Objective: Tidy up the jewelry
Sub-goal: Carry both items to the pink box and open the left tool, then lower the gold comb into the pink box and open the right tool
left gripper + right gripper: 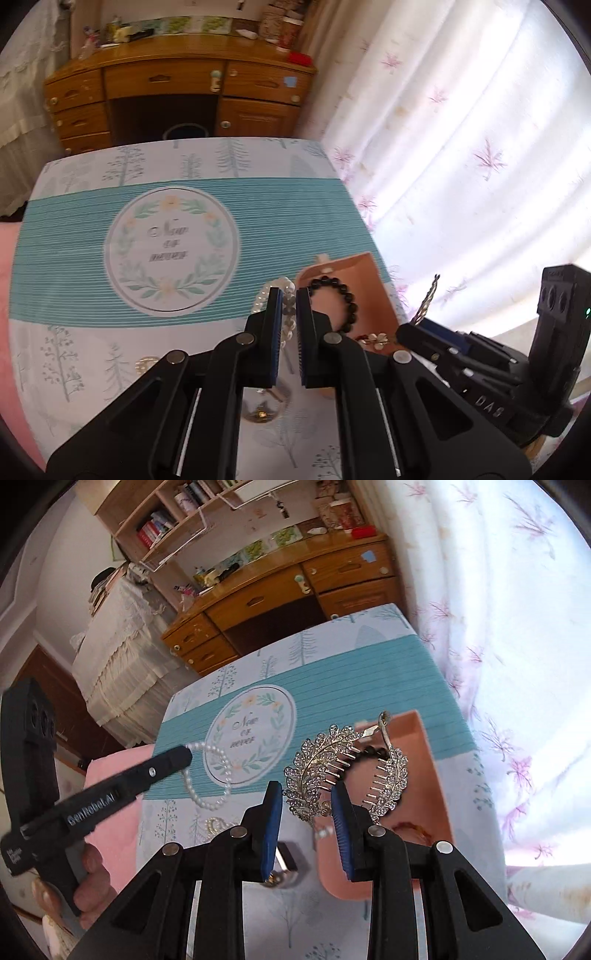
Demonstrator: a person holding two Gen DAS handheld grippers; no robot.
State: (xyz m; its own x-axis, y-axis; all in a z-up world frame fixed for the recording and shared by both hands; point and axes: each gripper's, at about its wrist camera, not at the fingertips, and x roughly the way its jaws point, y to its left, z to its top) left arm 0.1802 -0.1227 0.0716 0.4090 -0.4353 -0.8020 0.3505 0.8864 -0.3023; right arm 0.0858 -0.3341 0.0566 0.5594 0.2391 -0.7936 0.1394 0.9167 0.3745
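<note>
Rhinestone leaves glint on the clip (343,771) between my right fingers, a silver hair claw with comb teeth, held up in the air above the pink tray (424,746). My right gripper (306,797) has its blue pads set fairly wide; the clip's lower end sits between the tips and seems pinched there, though I cannot tell how firmly. From the left camera only a thin silver end of the clip (428,299) pokes up past the right gripper (413,325) at about three o'clock. In the tray (373,291) lies a black bead bracelet (338,299), curled in a loop, and a small flower piece (375,338) rests near the tray's near edge. My left gripper (290,291) has its jaws drawn narrow, nearly together, with the pearl string (286,321) running between the tips; whether it is truly gripped I cannot tell. From the right camera the left gripper (184,755) reaches in from nine o'clock and its tip touches the pearl string (210,775), which loops over the teal cloth (369,672) beside the round wreath print (251,734). A gold ring-shaped piece (146,363) lies on the cloth at seven o'clock of my left jaws, apart from the pearls. Beyond the cloth, at twelve o'clock, stands a wooden desk (177,77), with a flowered curtain (461,129) at two o'clock.
</note>
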